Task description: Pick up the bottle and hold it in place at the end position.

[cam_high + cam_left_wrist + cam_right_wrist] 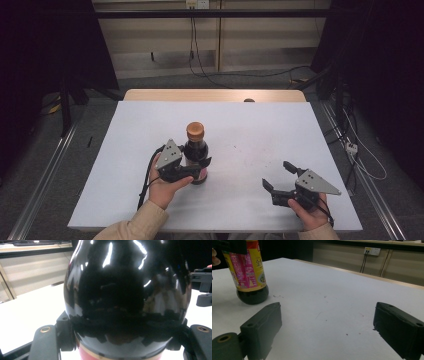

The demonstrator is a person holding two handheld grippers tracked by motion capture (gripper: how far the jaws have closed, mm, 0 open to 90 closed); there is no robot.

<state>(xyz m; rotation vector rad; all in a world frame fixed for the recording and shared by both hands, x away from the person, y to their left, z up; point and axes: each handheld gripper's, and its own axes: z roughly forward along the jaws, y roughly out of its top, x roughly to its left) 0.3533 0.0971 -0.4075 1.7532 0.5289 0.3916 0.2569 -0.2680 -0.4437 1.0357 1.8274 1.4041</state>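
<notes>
Dim room, brightly lit white table [150,125] — glare streaks on the dark bottle [125,290], close-ups soft, edges murky.

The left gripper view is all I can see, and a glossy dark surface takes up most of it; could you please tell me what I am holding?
Observer: A dark sauce bottle with a brown cap, standing upright on the white table; the left gripper is closed around its body.
Operator: Thank you. Does it carry a label?
Observer: Yes, the right gripper view shows a yellow and pink label with print.
Operator: And where is the other gripper, please?
Observer: The right gripper is open, apart from the bottle, nothing between its jaws.
</notes>
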